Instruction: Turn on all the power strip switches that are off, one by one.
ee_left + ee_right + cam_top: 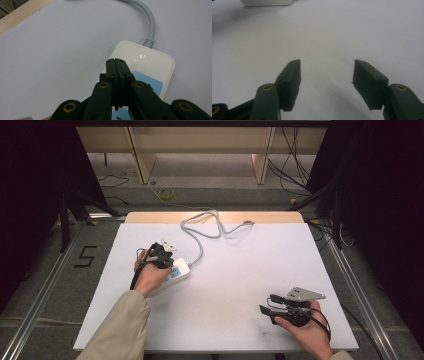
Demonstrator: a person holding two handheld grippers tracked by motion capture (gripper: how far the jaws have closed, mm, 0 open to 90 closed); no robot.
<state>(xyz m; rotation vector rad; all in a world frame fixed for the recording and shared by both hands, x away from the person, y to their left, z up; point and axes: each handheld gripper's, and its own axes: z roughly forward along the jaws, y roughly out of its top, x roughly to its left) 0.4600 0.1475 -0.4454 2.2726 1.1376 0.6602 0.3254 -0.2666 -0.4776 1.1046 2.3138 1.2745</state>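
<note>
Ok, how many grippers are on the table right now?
2. The left gripper is shut over the white power strip at the table's left. The right gripper is open near the front right edge.

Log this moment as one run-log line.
left gripper: shut, over power strip | right gripper: open, empty | grey cord: trails to table's far edge

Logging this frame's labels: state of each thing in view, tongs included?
Left tongs: shut, tips over the power strip's top.
Right tongs: open, holding nothing, over bare table.
Power strip: flat on the table, under the left tongs.
Cable: attached to the strip, looped loose toward the table's far edge.
Table: white top.
</note>
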